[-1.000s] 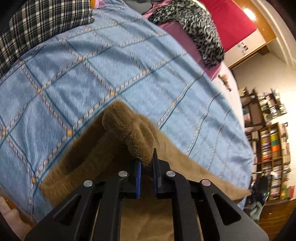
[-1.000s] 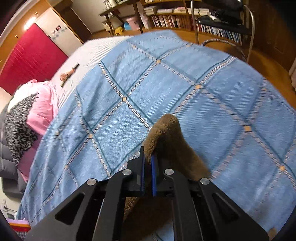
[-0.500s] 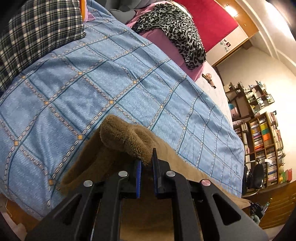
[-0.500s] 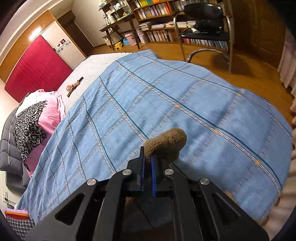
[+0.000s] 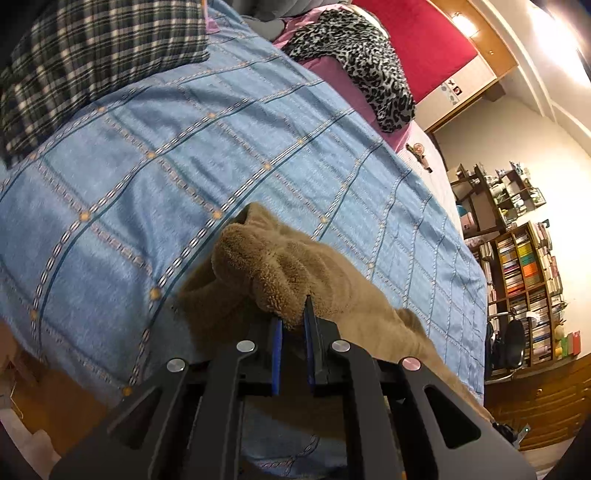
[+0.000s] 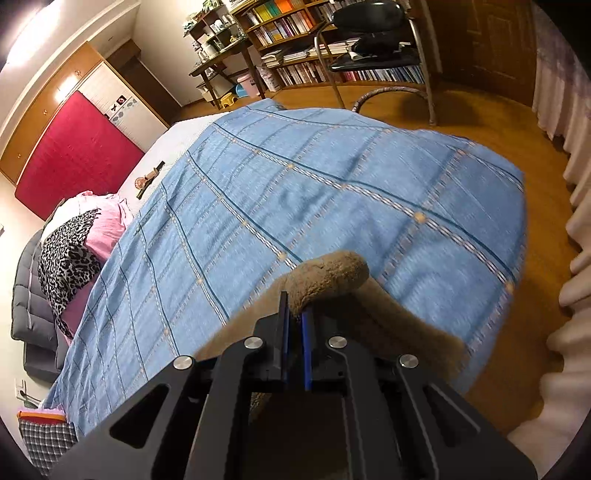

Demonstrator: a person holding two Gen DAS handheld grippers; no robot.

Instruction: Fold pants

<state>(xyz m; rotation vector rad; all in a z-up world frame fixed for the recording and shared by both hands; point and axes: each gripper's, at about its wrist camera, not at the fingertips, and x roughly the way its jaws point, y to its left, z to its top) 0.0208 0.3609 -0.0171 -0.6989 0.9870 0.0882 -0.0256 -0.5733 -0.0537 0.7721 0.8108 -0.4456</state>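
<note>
**Two tools hold one pair of brown pants over the bed**

Low in the middle of the left view, the left tool is clamped on a bunched fold of the fuzzy brown pants. The cloth hangs down from it toward the lower right. Low in the middle of the right view, the right tool is clamped on another rolled edge of the same pants. So there are two tools and one pair of pants, lifted at the near edge of the bed.

Behind the pants lies one blue checked blanket spread over the bed. Nothing sits on the blanket between the tools and the far side.

In the upper left of the left view is one dark plaid pillow. At the top middle, a leopard-print cloth lies on pink bedding. A red panel stands behind them.

At the top of the right view are one black chair and the bookshelves. Pale curtains hang down the right edge.
</note>
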